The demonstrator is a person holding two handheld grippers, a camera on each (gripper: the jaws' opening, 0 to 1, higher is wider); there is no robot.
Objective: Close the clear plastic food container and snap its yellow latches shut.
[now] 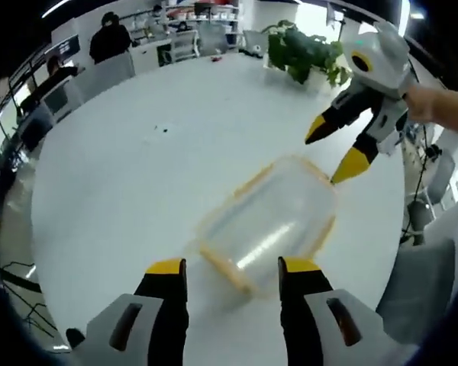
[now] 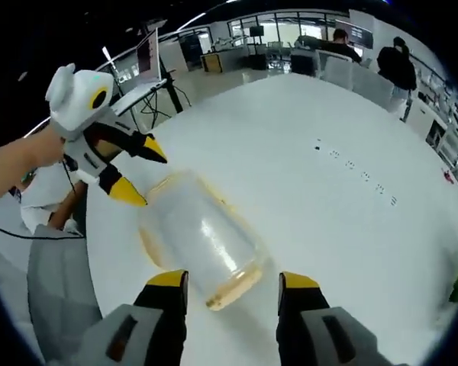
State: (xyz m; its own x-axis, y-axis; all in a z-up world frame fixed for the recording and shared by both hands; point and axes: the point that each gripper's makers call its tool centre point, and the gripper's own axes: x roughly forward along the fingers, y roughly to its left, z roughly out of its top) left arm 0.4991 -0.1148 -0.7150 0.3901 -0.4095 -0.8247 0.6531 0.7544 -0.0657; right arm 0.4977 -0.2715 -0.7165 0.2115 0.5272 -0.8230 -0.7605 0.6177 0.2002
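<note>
Left gripper view: left gripper point(image 1: 233, 267) at the bottom edge, yellow-tipped jaws spread wide, nothing between them. The clear plastic food container point(image 1: 271, 217) lies on the round white table point(image 1: 137, 175), just ahead of the jaw tips and slightly right of centre; its near end sits in line with the gap between the jaws, not touched by either. Lid looks to be on, yellow latches point(image 1: 225, 267) run along the edges; can't tell whether they are snapped down. Right gripper point(image 1: 337, 152) comes in from the upper right, held by a person's hand point(image 1: 424, 103). Its two yellow tips are apart, one hovering just at the container's far corner, the other above the table beside it; contact can't be confirmed. A potted plant point(image 1: 301, 49) stands at the far table edge, with office desks and people behind it.

Right gripper view: right gripper at the bottom, jaws open and empty. The container lies on the table directly ahead, its near yellow-edged end between and just beyond the jaw tips, body angled away to the upper left. Left gripper enters from the upper left, jaws parted, the lower tip right by the container's far end. A grey chair point(image 2: 57, 297) stands at the left table edge.
</note>
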